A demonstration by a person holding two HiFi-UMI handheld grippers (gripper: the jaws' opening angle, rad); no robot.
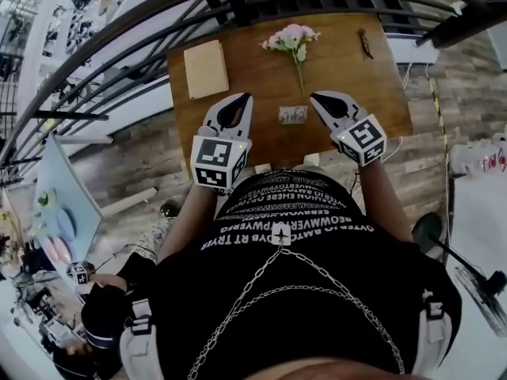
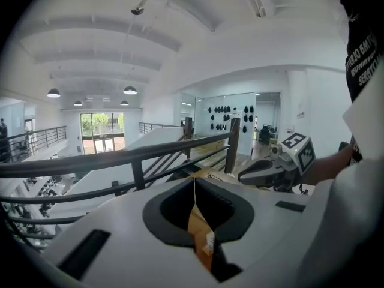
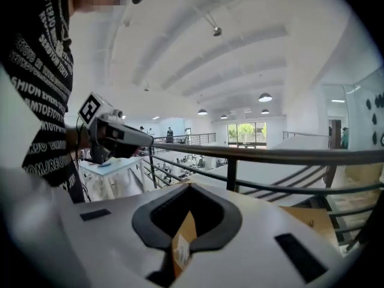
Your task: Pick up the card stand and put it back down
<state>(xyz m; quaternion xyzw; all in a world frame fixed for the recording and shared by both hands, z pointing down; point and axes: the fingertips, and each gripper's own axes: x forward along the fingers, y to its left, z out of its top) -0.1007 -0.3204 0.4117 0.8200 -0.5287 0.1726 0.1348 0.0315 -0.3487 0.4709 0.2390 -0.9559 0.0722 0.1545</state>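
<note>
The card stand, a small low holder with a pale printed card, sits on the wooden table near its front edge. It lies between my two grippers, touched by neither. My left gripper is to its left and its jaws meet in a thin seam, shut with nothing in them. My right gripper is to the stand's right, also shut and empty. Both hover a little above the table. Each gripper shows in the other's view: the right gripper and the left gripper.
A bunch of pink flowers lies behind the stand. A tan notebook is at the table's back left and a small dark object at its back right. A dark metal railing runs just beyond the table, over a drop to a lower floor.
</note>
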